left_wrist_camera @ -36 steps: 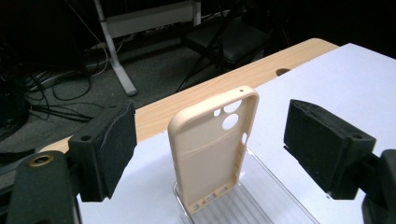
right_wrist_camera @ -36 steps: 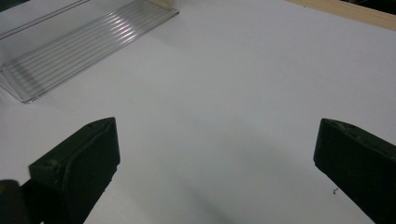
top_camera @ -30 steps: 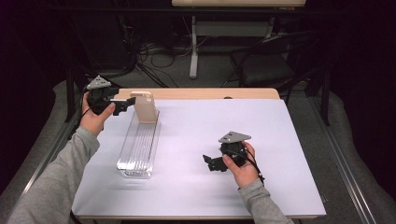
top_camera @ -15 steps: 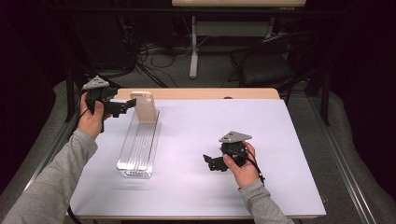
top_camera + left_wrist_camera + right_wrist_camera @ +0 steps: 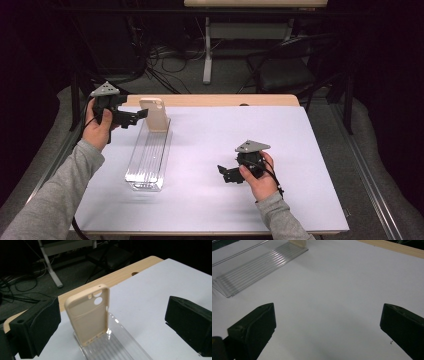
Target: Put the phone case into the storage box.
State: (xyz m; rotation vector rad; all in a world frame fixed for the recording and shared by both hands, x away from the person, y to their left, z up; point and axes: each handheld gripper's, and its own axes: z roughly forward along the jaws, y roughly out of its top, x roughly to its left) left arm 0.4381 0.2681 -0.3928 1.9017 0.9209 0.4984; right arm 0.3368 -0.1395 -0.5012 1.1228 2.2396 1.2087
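Backing a little away from the phone case, the left gripper has just been opening its jaws, which now stand wide with nothing pressed between them; the case, held a second ago, stands free. In the left gripper view the beige case rises upright between the two black pads, apart from both, its camera cut-outs at the top and its lower edge seated in a slot at the far end of the clear rack. From above, the rack lies lengthwise on the white table, left of centre, with the case at its far end near the wooden edge.

Well apart, the right gripper rests low over bare tabletop at centre right, its jaws spread and empty; its own view looks across the white surface toward the rack.

Judged from this, the placing step is at its close: the case has been set in the rack and let go. Next, the left hand needs to draw straight back without brushing the case, which looks light and could tip out of its slot.
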